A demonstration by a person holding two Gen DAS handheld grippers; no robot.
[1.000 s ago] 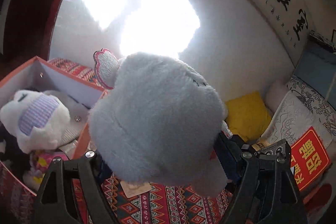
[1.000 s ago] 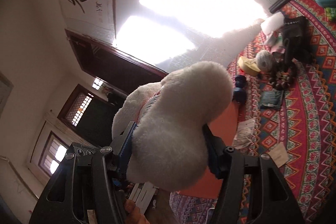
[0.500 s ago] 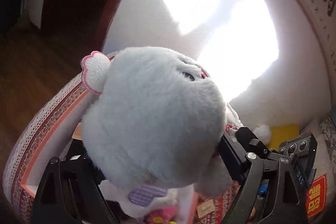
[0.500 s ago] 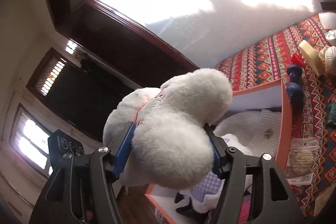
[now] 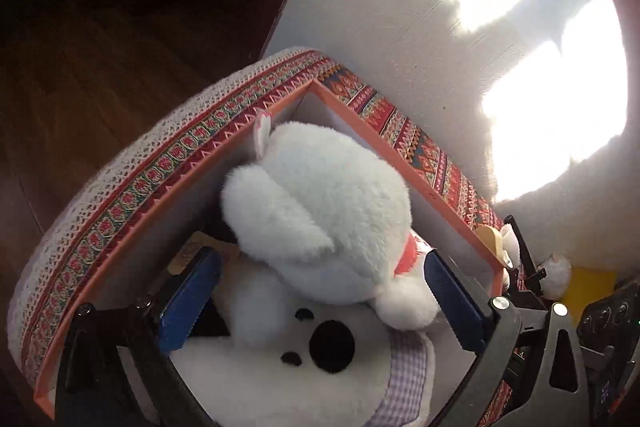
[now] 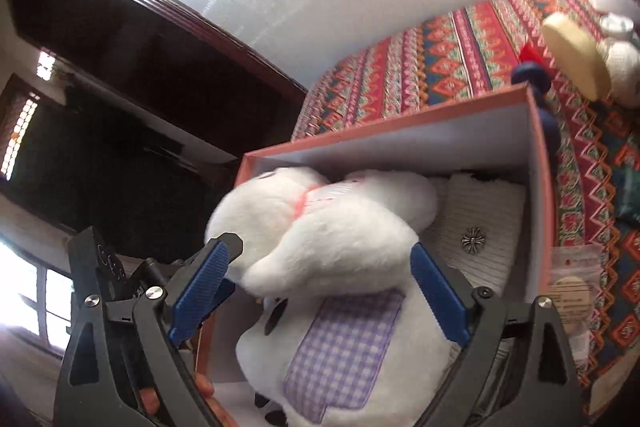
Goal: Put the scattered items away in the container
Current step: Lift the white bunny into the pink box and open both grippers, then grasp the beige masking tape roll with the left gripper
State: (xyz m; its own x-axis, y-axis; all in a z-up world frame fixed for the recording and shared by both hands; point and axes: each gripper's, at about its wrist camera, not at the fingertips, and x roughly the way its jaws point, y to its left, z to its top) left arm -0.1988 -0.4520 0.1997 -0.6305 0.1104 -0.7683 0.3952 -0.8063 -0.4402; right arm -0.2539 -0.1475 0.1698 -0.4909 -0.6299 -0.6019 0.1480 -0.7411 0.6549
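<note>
Plush toy (image 5: 320, 195) inside orange box (image 5: 400, 163)

I am seeing a white plush toy (image 5: 320, 195) wearing a red collar, lying on a white koala plush (image 6: 352, 339) that is showing a lilac gingham patch and a black nose. The box (image 6: 540, 187) is showing a salmon-orange rim and white inner walls. The cloth (image 6: 452, 63) is showing red, blue and green geometric bands. Blue pads (image 6: 200, 291) are lining black gripper frames.
</note>
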